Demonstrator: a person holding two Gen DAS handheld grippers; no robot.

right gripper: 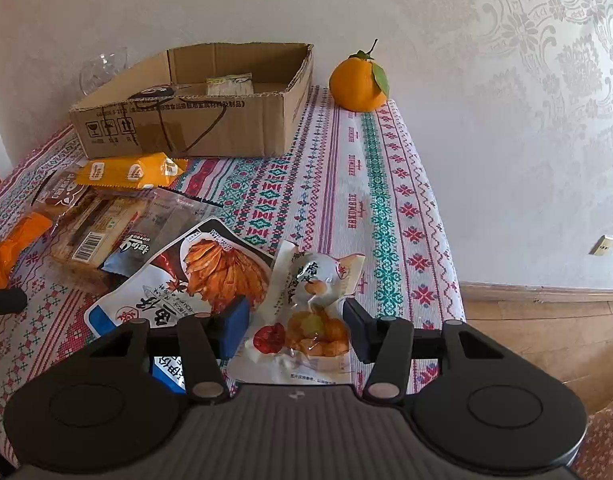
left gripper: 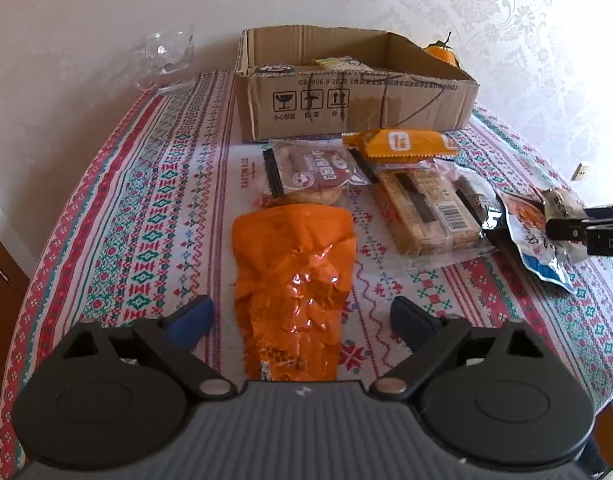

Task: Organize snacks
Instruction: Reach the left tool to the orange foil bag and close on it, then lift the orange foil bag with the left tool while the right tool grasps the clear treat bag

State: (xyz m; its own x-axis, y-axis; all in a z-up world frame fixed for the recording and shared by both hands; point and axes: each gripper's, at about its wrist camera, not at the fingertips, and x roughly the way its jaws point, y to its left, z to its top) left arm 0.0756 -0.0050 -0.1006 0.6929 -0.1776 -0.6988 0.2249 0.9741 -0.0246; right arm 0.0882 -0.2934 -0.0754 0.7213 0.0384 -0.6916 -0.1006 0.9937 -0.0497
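Left gripper (left gripper: pixel 302 320): fingers spread either side of the orange snack bag (left gripper: pixel 292 288), which lies flat on the patterned tablecloth (left gripper: pixel 146 216), pads clear of it. Right gripper (right gripper: pixel 296 324): fingers pinching the clear fruit pouch (right gripper: pixel 306 320) near the table's right edge. Cardboard box (right gripper: pixel 210 120) at the rear holds two packets; remaining snacks lie in front of it
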